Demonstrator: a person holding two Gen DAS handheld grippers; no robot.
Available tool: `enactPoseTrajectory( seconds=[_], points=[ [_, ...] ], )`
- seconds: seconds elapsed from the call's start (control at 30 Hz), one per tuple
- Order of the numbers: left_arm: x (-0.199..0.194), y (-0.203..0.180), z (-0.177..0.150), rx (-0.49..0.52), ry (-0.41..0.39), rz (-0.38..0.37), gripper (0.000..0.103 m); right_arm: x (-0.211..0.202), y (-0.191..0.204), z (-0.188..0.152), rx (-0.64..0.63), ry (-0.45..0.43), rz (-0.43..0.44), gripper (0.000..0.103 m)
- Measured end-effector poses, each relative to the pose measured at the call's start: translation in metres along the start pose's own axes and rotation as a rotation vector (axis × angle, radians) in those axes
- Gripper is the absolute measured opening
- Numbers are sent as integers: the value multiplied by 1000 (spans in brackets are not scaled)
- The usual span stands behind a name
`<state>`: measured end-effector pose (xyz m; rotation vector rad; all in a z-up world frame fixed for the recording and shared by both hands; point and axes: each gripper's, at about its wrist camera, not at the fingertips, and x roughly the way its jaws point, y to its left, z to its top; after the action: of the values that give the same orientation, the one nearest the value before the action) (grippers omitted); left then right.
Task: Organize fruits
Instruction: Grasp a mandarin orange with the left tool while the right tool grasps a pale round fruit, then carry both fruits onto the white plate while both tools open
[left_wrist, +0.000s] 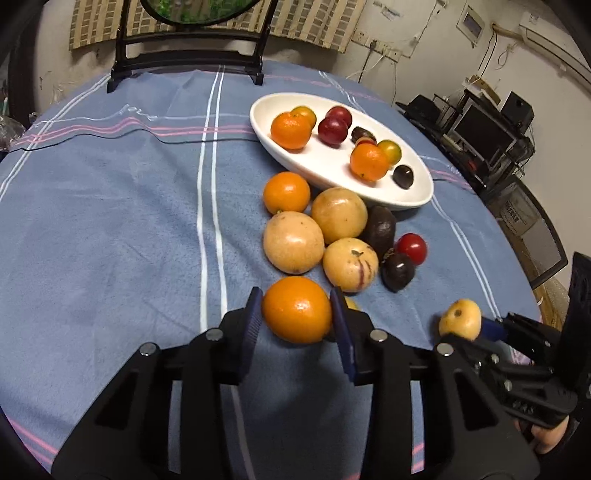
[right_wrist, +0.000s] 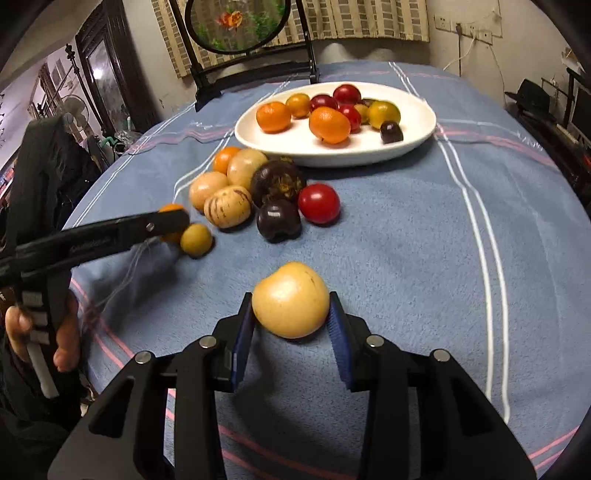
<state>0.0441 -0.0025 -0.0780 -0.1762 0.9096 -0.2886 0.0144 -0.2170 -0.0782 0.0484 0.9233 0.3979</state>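
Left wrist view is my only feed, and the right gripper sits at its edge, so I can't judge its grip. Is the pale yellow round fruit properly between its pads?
Observer: Yes. In the right wrist view, the pale yellow round fruit sits centred in the right gripper, with both blue pads against its sides.
Operator: Is anything hidden behind my left gripper's finger?
Observer: A small yellow-green round fruit lies on the blue striped tablecloth, just beside the left gripper holding the orange round fruit.
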Motion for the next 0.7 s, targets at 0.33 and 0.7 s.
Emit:
enactPoseTrajectory(
  seconds=[0.33, 0.7],
  points=[
    [-41, -4, 5, 23, -82, -1, 38, -6, -4, 7, 23, -22, 7, 39],
    [-21, -21, 65, 95, -65, 14, 38, -9, -19, 55, 3, -66, -6, 39]
  ],
)
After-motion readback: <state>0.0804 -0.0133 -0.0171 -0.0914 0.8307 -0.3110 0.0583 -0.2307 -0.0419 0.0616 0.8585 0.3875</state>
